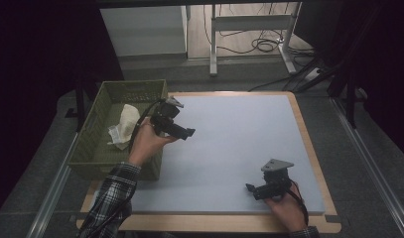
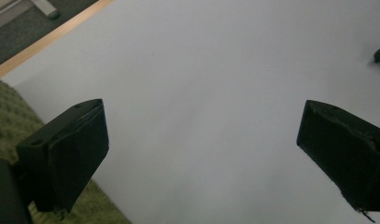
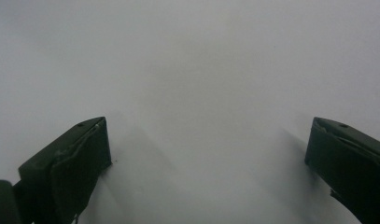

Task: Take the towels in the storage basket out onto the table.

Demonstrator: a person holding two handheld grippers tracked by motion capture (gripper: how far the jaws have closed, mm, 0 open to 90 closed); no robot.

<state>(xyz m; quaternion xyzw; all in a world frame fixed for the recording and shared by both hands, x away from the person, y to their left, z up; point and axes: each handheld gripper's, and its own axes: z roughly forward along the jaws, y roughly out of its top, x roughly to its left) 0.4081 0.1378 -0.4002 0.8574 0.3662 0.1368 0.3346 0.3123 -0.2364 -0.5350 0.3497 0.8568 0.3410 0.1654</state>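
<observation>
A crumpled pale cloth lies inside the green basket at the table's left. My left gripper hovers just right of the basket, over the grey mat, pointing right; its jaws stand wide apart with nothing between them. My right gripper rests low near the mat's front right corner, pointing left, also open and empty. In the left gripper view the basket's edge shows at the lower left.
The grey mat covers a wooden table. Beyond the table's far edge stand desk legs and loose cables on the floor. A metal rail runs along the right side.
</observation>
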